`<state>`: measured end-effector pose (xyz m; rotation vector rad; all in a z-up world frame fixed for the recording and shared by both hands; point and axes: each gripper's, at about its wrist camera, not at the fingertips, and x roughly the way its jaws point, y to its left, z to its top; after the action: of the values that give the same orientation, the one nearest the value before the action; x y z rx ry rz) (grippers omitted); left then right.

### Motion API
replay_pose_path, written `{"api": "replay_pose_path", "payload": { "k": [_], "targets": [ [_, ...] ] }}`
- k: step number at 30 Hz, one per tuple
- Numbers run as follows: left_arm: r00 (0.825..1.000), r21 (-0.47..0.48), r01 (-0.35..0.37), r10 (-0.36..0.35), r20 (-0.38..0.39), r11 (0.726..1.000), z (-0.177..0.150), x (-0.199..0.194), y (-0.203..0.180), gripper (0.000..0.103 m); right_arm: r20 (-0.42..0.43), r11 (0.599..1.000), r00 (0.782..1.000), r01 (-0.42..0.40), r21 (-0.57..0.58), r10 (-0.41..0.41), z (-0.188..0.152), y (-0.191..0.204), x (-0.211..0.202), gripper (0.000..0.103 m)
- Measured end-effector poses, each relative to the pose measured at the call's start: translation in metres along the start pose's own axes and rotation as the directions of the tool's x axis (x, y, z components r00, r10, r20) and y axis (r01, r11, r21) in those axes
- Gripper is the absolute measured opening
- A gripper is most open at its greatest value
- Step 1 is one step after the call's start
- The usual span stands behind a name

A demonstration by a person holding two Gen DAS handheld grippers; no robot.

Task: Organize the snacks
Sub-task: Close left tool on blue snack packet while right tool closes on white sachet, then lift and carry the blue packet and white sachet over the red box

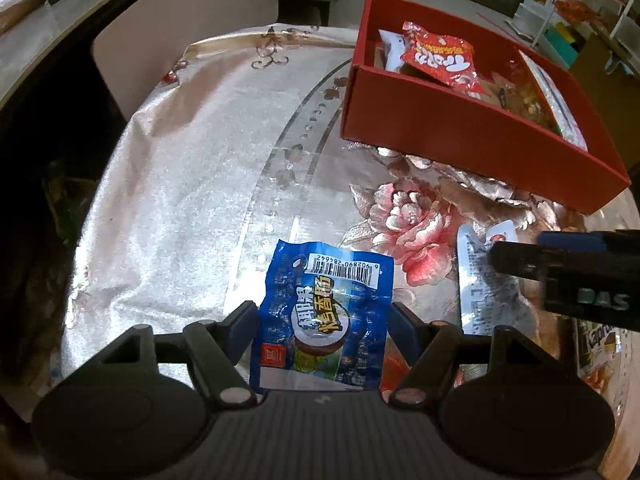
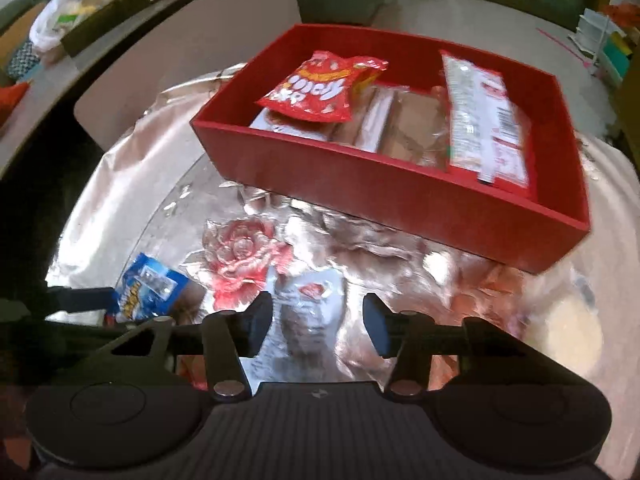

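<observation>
- Left gripper (image 1: 323, 320) spread wide around the blue snack packet (image 1: 324, 316), one finger at each side edge; not closed on it, contact unclear, probably lined up so that closing pinches the packet across its width.
- Blue snack packet flat on the bench (image 1: 180, 200), barcode end toward the red box (image 1: 472, 144), well short of it.
- Right gripper (image 2: 316, 320) likewise open, empty, poised over the white sachet (image 2: 304, 312), which lies flat on the floral cloth between the fingers.
- Red box at the far side, open top, so packets can drop straight in.
- Inside: a red snack bag (image 2: 320, 88) atop others, a long clear-and-red pack (image 2: 484, 120) along the right wall, likely sorted already.
</observation>
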<state>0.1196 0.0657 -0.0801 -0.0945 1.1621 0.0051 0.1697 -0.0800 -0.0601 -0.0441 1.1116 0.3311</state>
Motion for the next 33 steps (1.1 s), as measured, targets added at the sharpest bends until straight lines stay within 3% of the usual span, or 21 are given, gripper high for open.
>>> {"api": "replay_pose_path", "payload": {
  "k": [4, 8, 10, 11, 18, 20, 22, 25, 30, 33],
  "targets": [
    [1.000, 0.004, -0.012, 0.012, -0.011, 1.000, -0.002, 0.005, 0.001, 0.065, -0.032, 0.999, 0.999, 0.034, -0.029, -0.035, -0.004, 0.013, 0.018, 0.061],
    [1.000, 0.017, -0.025, 0.025, -0.016, 1.000, -0.003, 0.007, 0.000, 0.065, -0.035, 0.998, 0.998, 0.046, -0.034, -0.047, -0.004, 0.020, 0.024, 0.071],
    [0.999, 0.052, -0.044, 0.044, -0.011, 0.998, -0.005, 0.008, -0.005, 0.065, -0.061, 0.999, 0.998, 0.026, -0.021, -0.027, -0.004, 0.021, 0.029, 0.097],
    [0.999, 0.057, -0.049, 0.050, -0.005, 0.997, -0.006, 0.008, -0.006, 0.065, -0.078, 1.000, 0.997, 0.022, 0.003, -0.021, -0.005, 0.019, 0.033, 0.103],
    [0.998, 0.082, -0.056, 0.055, 0.010, 0.995, -0.009, 0.007, -0.006, 0.068, -0.037, 1.000, 0.999, -0.022, 0.001, 0.022, -0.012, 0.012, 0.029, 0.103],
    [0.999, 0.068, -0.047, 0.047, 0.005, 0.997, -0.008, 0.006, -0.004, 0.065, -0.032, 1.000, 0.999, -0.019, 0.000, 0.019, -0.012, 0.011, 0.026, 0.100],
    [0.999, 0.063, -0.047, 0.047, 0.005, 0.997, -0.008, 0.005, -0.004, 0.064, -0.034, 0.999, 0.999, 0.026, -0.032, -0.027, -0.011, 0.011, 0.020, 0.080],
    [0.999, 0.054, -0.048, 0.048, 0.001, 0.997, -0.008, 0.005, -0.004, 0.063, -0.034, 0.994, 0.998, 0.050, -0.101, -0.054, -0.014, 0.013, 0.016, 0.062],
    [1.000, 0.036, -0.027, 0.027, 0.016, 0.999, -0.006, -0.002, -0.003, 0.063, -0.027, 0.996, 0.999, 0.024, -0.082, -0.027, -0.012, 0.006, 0.003, 0.048],
    [0.999, 0.021, -0.022, 0.021, 0.033, 1.000, -0.004, -0.007, -0.002, 0.063, -0.004, 0.998, 1.000, 0.017, -0.062, -0.017, -0.010, -0.001, -0.007, 0.044]
  ]
}}
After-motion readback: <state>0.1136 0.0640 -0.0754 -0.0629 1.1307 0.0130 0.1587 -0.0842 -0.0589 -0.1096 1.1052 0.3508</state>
